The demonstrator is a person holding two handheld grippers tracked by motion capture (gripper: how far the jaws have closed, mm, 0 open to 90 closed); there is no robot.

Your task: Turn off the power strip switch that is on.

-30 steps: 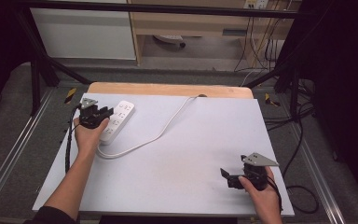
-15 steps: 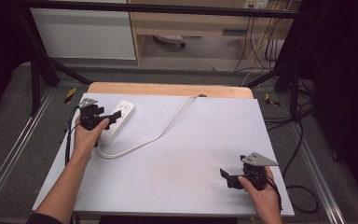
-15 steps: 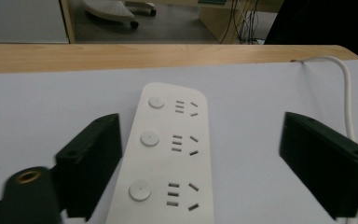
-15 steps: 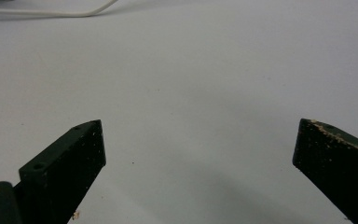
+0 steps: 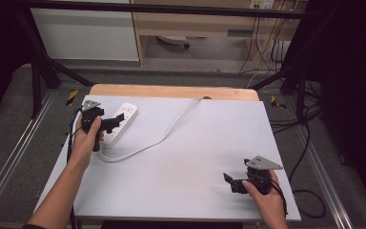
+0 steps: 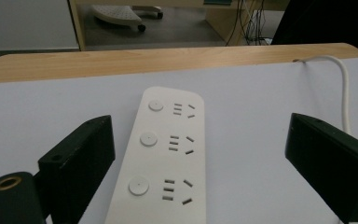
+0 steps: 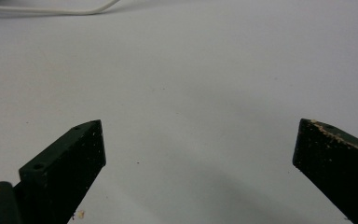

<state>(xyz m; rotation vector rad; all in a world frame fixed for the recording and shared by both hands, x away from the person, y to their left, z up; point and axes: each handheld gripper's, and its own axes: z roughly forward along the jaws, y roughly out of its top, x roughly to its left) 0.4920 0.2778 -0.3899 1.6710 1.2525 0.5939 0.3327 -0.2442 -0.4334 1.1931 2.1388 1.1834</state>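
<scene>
Hovering over the smooth white plastic power strip (image 6: 161, 163), your left gripper (image 6: 200, 154) has just spread its jaws, gripping nothing; your right gripper (image 7: 198, 163) gapes too.

No readable text or labels (the power strip (image 6: 161, 163) bears none).

The high view looked down over the table (image 5: 181, 162); both gripper views skimmed low, sharing its white cable (image 5: 171, 129).

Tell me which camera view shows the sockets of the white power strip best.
The left gripper view: the power strip lies close, with three buttons and three socket groups clear. The high view shows it small, partly behind the left gripper. The right gripper view catches its cable.
</scene>
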